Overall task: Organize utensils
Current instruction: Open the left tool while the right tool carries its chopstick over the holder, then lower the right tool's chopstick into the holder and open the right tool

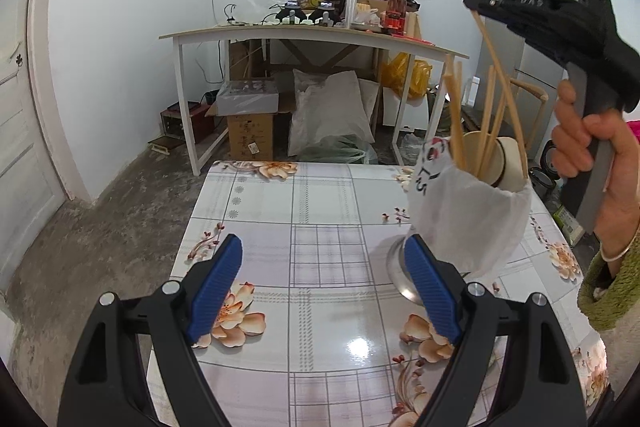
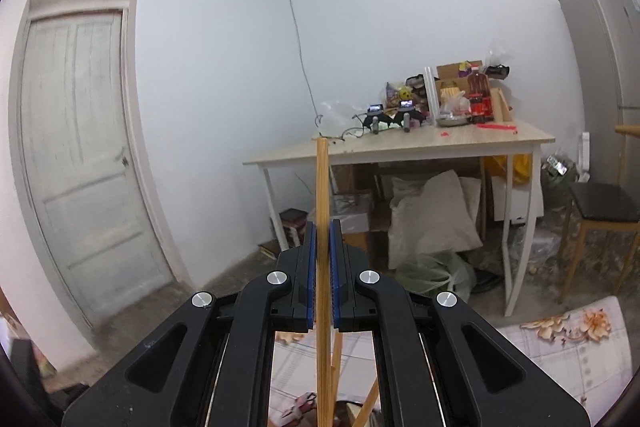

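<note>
Chopsticks (image 1: 490, 115) stand bundled in a white holder (image 1: 472, 219) wrapped in cloth or paper with red and black characters too distorted to read; the holder sits on a metal base at the right side of the floral-patterned desk (image 1: 320, 227). The right tongs (image 1: 474, 5) are clamped on one chopstick (image 2: 322, 227), held upright above the holder; raised letters on their black body read "DAS" mirrored. A hand (image 1: 588, 147) grips the grey handle. The left tongs (image 1: 324, 287) hover wide apart over the desk with nothing between them, the right blue pad just beside the holder's base.
</note>
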Demonstrator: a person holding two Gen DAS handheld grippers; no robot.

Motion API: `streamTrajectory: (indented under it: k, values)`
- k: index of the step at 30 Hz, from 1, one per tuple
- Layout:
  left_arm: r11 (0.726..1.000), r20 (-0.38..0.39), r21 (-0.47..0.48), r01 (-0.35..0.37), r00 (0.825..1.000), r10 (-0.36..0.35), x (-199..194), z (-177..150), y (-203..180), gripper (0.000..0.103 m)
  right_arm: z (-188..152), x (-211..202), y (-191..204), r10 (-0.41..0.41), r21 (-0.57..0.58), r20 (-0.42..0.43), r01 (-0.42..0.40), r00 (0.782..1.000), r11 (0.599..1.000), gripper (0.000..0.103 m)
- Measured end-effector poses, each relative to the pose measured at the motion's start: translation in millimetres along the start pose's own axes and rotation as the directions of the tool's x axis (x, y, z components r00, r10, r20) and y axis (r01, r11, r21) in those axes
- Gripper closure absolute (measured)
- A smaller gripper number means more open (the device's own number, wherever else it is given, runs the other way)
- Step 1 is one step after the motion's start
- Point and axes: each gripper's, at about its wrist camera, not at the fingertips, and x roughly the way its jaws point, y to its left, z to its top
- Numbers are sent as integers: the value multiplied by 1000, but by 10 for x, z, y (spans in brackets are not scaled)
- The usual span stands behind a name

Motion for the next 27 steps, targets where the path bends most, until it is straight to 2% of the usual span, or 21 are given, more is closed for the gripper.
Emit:
streamTrajectory:
  k: [4, 15, 27]
  values:
    - [1000, -8, -6, -7, 1000, 7, 62, -26, 64, 22, -69, 87, 28, -16, -33, -18, 16, 1000, 999, 98]
    - [1000, -21, -21, -9, 1000, 8, 130, -52, 127, 22, -80, 34, 29, -8, -26, -28, 7, 1000, 1000, 98]
    - [999, -11, -38, 0, 1000, 0, 68, -69, 135, 22, -217, -531, 36, -19, -49, -15, 19, 1000, 999, 98]
